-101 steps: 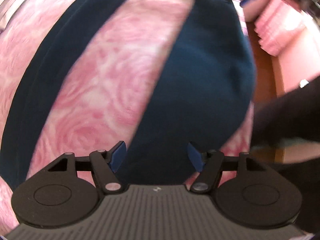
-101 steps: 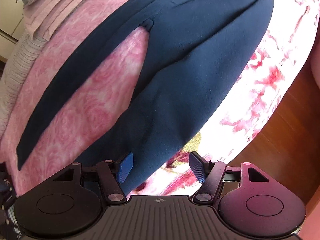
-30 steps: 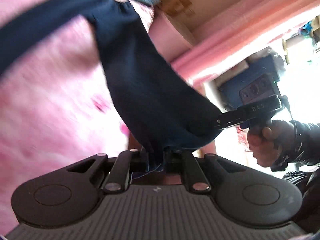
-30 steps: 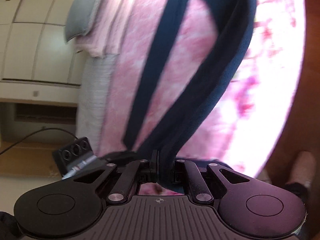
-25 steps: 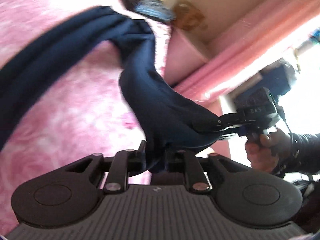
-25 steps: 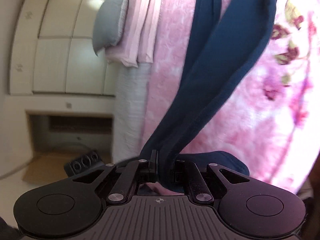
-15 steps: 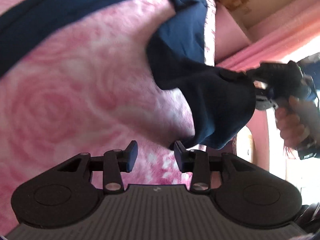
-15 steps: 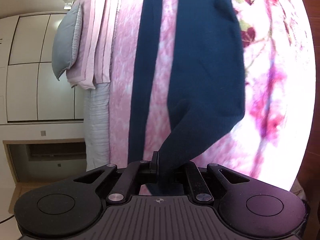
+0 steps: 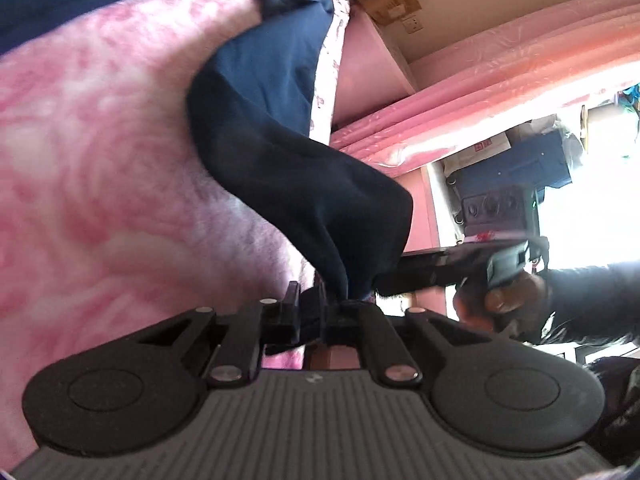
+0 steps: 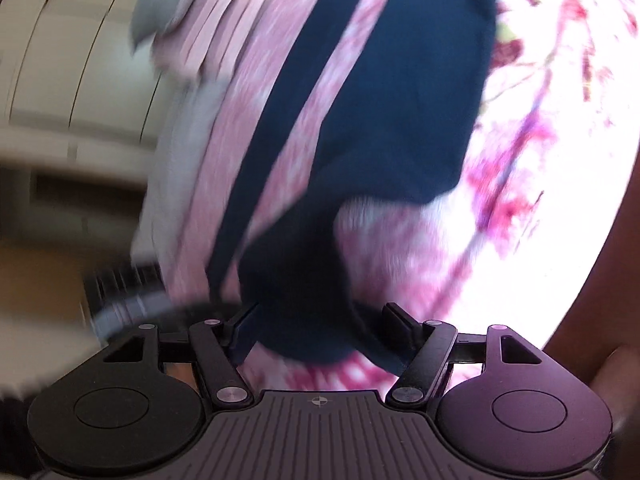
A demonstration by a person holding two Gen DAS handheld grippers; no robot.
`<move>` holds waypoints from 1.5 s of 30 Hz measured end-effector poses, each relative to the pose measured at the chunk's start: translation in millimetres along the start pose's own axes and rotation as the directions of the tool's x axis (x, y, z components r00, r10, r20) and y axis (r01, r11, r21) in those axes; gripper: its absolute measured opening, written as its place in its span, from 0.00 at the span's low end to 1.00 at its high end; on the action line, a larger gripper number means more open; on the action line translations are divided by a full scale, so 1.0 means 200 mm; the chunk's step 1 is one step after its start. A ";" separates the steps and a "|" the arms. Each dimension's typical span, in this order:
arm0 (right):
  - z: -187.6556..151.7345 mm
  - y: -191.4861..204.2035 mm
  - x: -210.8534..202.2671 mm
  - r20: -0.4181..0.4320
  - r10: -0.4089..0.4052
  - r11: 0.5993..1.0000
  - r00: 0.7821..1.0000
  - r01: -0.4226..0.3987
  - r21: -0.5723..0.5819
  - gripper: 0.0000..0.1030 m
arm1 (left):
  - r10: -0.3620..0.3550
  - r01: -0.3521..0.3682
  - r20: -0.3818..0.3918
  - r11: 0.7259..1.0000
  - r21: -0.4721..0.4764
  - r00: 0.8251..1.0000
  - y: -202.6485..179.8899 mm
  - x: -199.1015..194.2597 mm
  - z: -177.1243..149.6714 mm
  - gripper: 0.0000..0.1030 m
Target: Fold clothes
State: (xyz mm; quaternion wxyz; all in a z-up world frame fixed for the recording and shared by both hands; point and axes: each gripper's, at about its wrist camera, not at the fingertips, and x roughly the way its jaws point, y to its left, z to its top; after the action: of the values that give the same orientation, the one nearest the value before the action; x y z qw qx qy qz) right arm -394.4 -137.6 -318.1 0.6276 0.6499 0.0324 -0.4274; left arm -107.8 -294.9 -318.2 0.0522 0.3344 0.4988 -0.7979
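My left gripper (image 9: 326,312) is closing on a corner of the dark navy fabric trousers (image 9: 280,148), which stretch lengthwise away from it over the pink rose-patterned blanket (image 9: 100,160). My right gripper (image 10: 320,330) is opening, cloth loose between its jaws.
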 end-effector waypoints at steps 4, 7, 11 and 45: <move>-0.04 0.05 0.14 -0.107 0.013 0.999 0.994 -0.018 -0.048 0.38 | 0.056 -0.056 0.008 0.998 -0.010 0.998 0.02 -0.10 0.00 0.25; -0.09 0.09 0.22 -0.153 0.108 0.993 0.982 -0.100 0.059 0.09 | 0.089 -0.088 0.047 0.995 -0.039 0.995 0.02 -0.23 -0.02 0.27; -0.14 0.16 0.37 -0.132 0.308 0.916 0.942 -0.256 0.310 0.09 | 0.148 -0.141 0.077 0.986 -0.088 0.986 0.02 -0.42 -0.11 0.35; 0.71 0.03 -0.29 0.143 -0.435 0.896 0.889 0.443 -0.034 0.65 | 0.432 -0.436 0.059 0.892 0.120 0.900 -0.25 -0.02 0.21 0.36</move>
State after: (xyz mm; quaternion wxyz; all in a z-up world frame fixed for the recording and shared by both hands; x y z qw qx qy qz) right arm -500.0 -230.6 -256.7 0.5364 0.5753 0.1510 -0.5987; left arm -146.3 -305.6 -266.9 0.2149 0.4276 0.3576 -0.8019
